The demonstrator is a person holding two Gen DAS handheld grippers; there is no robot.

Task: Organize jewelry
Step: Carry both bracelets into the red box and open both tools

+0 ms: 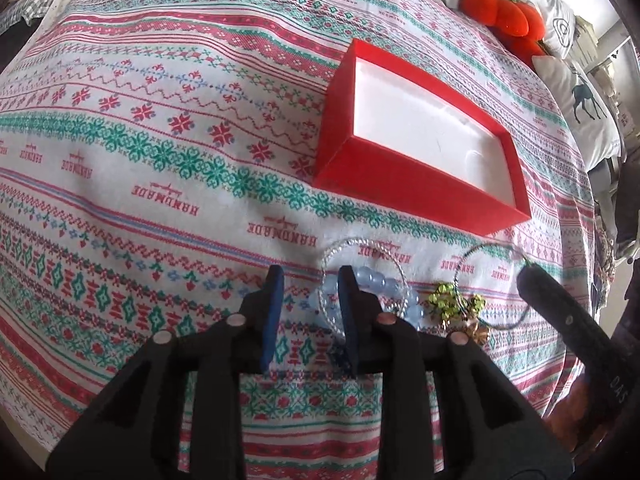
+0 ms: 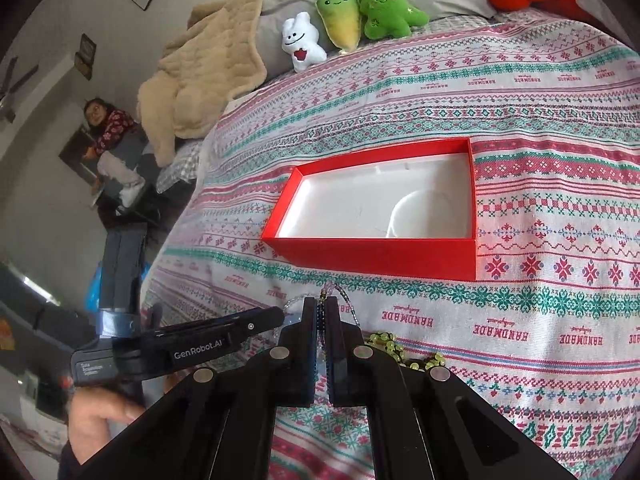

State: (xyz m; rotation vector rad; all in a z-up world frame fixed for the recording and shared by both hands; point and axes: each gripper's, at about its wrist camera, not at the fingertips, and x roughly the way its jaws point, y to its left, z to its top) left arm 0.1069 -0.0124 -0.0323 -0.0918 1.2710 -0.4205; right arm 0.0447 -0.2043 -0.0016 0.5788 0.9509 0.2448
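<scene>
Left wrist, left hand-held gripper (image 1: pixel 310 280): I see it wide, holding nothing, low over the bed (image 1: pixel 140 152) with one finger across the blue bead bracelet (image 1: pixel 380 286)
Left wrist, jewelry: blue bead bracelet, clear twisted bangle (image 1: pixel 362 248), green bead strand (image 1: pixel 444 298) and thin wire hoop (image 1: pixel 490 248) lie bunched near the bed's near edge, just short of the red box (image 1: pixel 404 184)
Left wrist, handling: I judge it all light; beads round and slippery, so I'd pinch across the strand; the bangle looks stiff, take its rim; the hoop is thin and may bend
Left wrist, hard to make out: the gold piece (image 1: pixel 476 330) beside the green beads is too blurred to name; part of the bracelet sits behind my finger
Right wrist, right hand-held gripper (image 2: pixel 321 304): narrow, pinched on a dark bead strand (image 2: pixel 321 320), a clear beaded loop (image 2: pixel 340 294) arching above the tips
Right wrist, red box (image 2: pixel 380 254): open, white liner bare, just beyond the tips
Right wrist, hidden: I cannot tell how much of the strand hangs below the fingers, or whether the loop belongs to it
</scene>
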